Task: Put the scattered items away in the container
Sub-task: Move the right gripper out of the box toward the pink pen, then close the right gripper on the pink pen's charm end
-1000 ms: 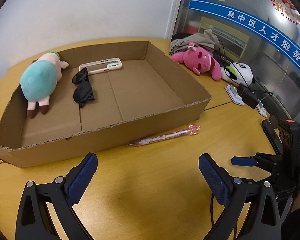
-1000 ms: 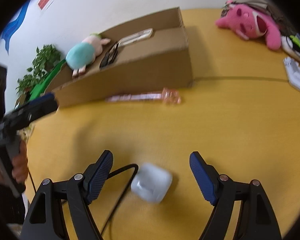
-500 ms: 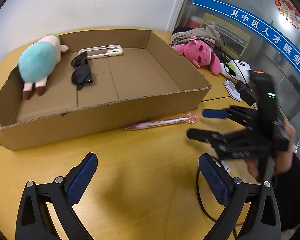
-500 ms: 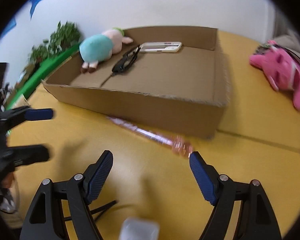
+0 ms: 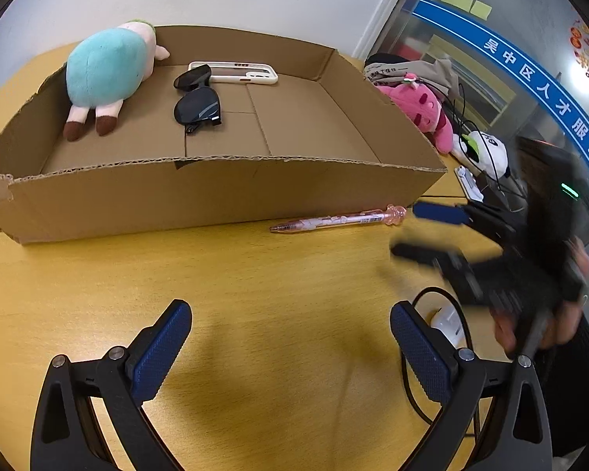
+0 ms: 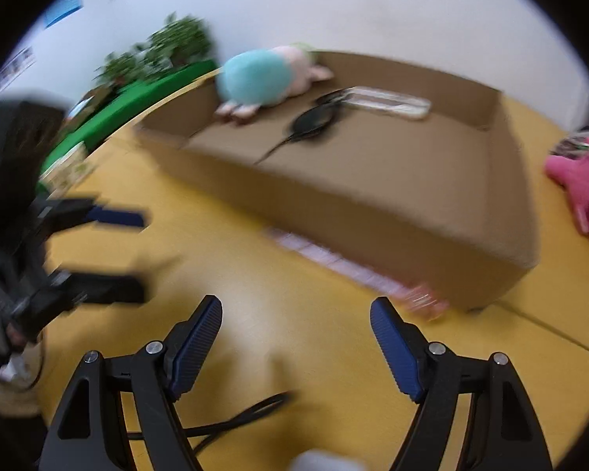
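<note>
We're lining up on the pen (image 5: 337, 219), lying on the table (image 5: 255, 294) just beside the box's (image 5: 216, 192) near wall, long axis parallel to that wall. Right gripper (image 6: 294, 345) is nearer, its tips close to the pen's knobbed end; left gripper (image 5: 290, 337) is sitting further back. Both are standing wide apart and holding nothing. Versus a second ago, the right gripper has swung off the white case (image 5: 447, 324) toward the pen, and the left has dropped closer to the box.
</note>
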`<state>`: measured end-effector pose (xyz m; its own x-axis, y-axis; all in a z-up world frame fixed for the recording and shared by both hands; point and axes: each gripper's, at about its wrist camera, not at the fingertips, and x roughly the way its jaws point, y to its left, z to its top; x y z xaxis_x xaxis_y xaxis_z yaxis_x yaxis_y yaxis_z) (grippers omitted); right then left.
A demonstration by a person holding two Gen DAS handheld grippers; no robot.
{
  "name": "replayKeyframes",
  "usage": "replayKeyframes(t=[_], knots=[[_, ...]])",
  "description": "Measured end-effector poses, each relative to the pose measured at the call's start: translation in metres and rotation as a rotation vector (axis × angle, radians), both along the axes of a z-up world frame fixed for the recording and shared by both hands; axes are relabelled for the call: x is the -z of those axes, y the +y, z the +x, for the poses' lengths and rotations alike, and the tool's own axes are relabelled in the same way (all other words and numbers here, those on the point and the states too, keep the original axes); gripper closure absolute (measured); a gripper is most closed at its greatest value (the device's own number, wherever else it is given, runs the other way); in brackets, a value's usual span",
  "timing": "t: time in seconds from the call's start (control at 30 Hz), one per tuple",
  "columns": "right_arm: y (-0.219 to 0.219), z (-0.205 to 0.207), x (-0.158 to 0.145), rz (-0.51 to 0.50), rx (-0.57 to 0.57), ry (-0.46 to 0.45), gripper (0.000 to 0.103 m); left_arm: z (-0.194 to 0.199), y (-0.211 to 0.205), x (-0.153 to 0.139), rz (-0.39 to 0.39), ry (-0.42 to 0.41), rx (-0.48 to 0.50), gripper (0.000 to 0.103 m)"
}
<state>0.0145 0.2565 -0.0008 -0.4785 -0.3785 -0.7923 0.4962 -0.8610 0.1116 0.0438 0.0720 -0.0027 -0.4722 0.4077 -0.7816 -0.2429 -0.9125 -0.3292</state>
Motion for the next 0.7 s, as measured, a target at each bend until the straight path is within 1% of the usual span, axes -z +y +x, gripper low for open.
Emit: replayKeyframes(t=[0.1, 0.17, 0.2, 0.23, 0.3, 0.37, 0.43, 0.5, 0.53, 0.63, 0.7], knots=[[0.028, -0.027, 0.017, 0.017, 0.132, -0.044, 0.026, 0.005, -0.004, -0.001, 0.004, 0.01, 0.001, 0.0], [0.034, -0.031, 0.026, 0.001, 0.152, -0.064, 0.025, 0.005, -0.008, 0.002, 0.012, 0.002, -0.012, 0.0], [0.035, -0.034, 0.031, -0.023, 0.145, -0.083, 0.025, 0.004, -0.01, 0.004, 0.016, -0.003, -0.016, 0.0], [0.033, -0.035, 0.033, -0.041, 0.135, -0.089, 0.023, 0.004, -0.011, 0.005, 0.019, -0.007, -0.02, 0.0], [0.023, -0.033, 0.034, -0.064, 0.096, -0.088, 0.022, 0.005, -0.014, 0.008, 0.024, -0.014, -0.024, 0.0], [0.01, -0.028, 0.033, -0.088, 0.03, -0.101, 0.022, 0.004, -0.017, 0.009, 0.025, -0.021, -0.028, 0.0], [-0.008, -0.015, 0.027, -0.103, -0.062, -0.107, 0.023, 0.003, -0.021, 0.01, 0.029, -0.026, -0.033, 0.0], [-0.021, 0.001, 0.018, -0.126, -0.148, -0.099, 0.023, 0.002, -0.026, 0.012, 0.042, -0.036, -0.045, 0.0], [-0.024, 0.007, 0.013, -0.128, -0.172, -0.088, 0.023, 0.0, -0.029, 0.013, 0.052, -0.047, -0.054, 0.001], [-0.038, 0.006, 0.009, -0.06, -0.145, -0.048, 0.023, -0.007, -0.034, 0.02, 0.077, -0.087, -0.08, 0.001], [-0.048, 0.0, 0.015, -0.021, -0.126, -0.062, 0.023, -0.01, -0.036, 0.025, 0.1, -0.125, -0.1, 0.002]])
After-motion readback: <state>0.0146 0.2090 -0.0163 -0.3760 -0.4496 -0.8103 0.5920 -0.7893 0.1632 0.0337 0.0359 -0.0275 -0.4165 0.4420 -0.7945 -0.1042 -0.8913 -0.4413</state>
